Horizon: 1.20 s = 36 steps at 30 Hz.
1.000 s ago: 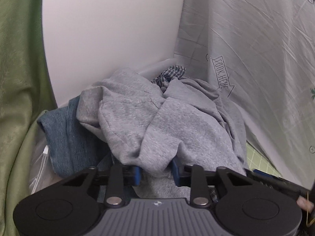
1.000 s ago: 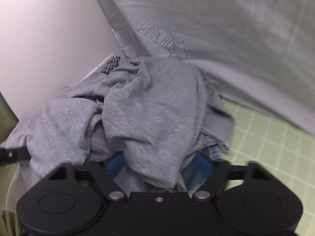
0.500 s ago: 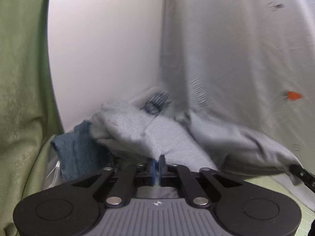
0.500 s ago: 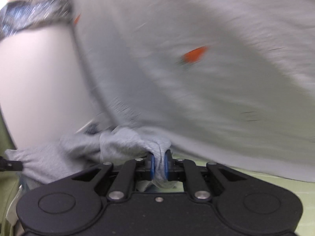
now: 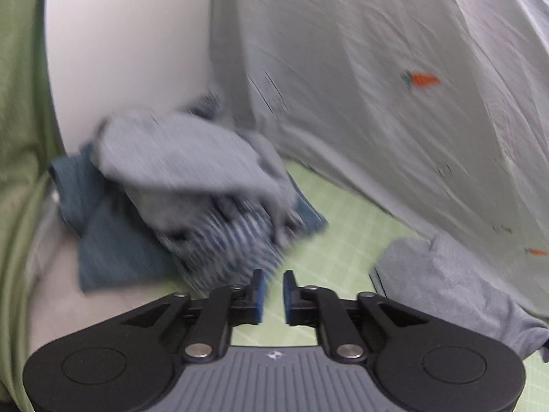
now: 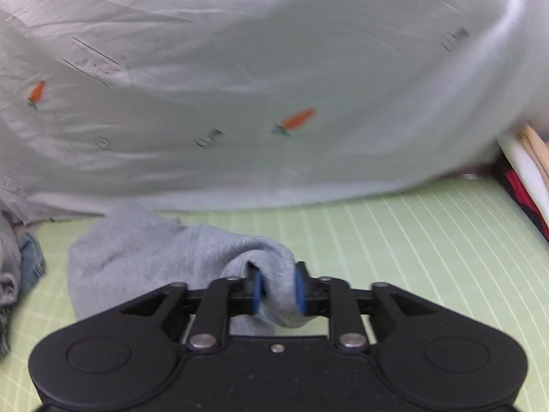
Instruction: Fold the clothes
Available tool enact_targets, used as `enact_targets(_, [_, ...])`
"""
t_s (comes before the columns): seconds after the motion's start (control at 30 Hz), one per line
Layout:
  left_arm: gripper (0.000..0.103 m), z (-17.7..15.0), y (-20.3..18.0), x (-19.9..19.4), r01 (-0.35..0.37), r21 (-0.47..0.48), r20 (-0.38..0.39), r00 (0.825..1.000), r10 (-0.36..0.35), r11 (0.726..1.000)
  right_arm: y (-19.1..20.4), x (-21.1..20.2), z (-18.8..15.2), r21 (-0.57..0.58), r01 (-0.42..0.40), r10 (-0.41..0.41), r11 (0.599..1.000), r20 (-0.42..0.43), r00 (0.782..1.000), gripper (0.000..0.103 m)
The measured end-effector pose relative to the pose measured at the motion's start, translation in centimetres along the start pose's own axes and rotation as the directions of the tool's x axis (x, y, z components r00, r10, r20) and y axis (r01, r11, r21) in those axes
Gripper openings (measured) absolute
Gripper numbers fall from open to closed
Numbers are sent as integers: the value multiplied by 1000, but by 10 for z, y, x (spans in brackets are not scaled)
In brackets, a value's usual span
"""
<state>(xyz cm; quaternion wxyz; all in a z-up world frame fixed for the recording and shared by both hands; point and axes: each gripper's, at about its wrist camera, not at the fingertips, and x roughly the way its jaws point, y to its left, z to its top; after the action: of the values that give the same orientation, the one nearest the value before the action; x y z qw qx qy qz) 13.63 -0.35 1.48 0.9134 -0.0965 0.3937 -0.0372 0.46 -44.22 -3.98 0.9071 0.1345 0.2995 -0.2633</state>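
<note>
At the far left of my left wrist view, the leftover laundry pile [image 5: 192,185] sits blurred in the corner: a grey knit piece on top, a blue-and-white striped garment under it, denim-blue cloth at the base. A second ago the grey sweatshirt was heaped on that pile; it is off it now. My left claw [image 5: 271,297] was pinched together half a second back and has just been opening; its blue pads stand a little apart with only the pale green gridded worktop [image 5: 346,240] between them, so it holds nothing. To its right lies a lump of the grey fleece sweatshirt [image 5: 446,281], below the white carrot-printed sheet [image 5: 394,103] hung as a backdrop.

In the right wrist view, the sweatshirt [image 6: 144,250] trails over the worktop and its bunched end sits between the right claw's [image 6: 277,290] pads. Those jaws have just been opening too, yet the pads look to be pressing the cloth. I judge the garment is delivered to the clear area; spreading it flat comes next.
</note>
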Motion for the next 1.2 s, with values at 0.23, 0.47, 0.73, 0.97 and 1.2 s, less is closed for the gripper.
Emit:
enact_targets(0.23, [55, -43, -64, 26, 47, 41, -137, 990, -41, 998, -33, -14, -3, 9, -3, 3, 1000, -19, 1000, 75])
enact_targets(0.47, [62, -65, -128, 69, 116, 30, -251, 962, -105, 993, -61, 21, 3, 42, -45, 49, 998, -92, 994, 84])
enact_targets(0.73, [68, -37, -169, 136, 98, 87, -276, 958, -71, 991, -59, 110, 3, 170, -78, 113, 982, -211, 971, 84])
enact_targets(0.97, [75, 10, -192, 198, 141, 95, -224, 968, -117, 985, -48, 162, -1, 218, -41, 100, 975, -268, 958, 84])
enact_targets(1.2, [10, 18, -216, 230, 207, 14, -281, 940, -195, 978, -46, 179, 7, 229, -132, 192, 964, -265, 945, 10])
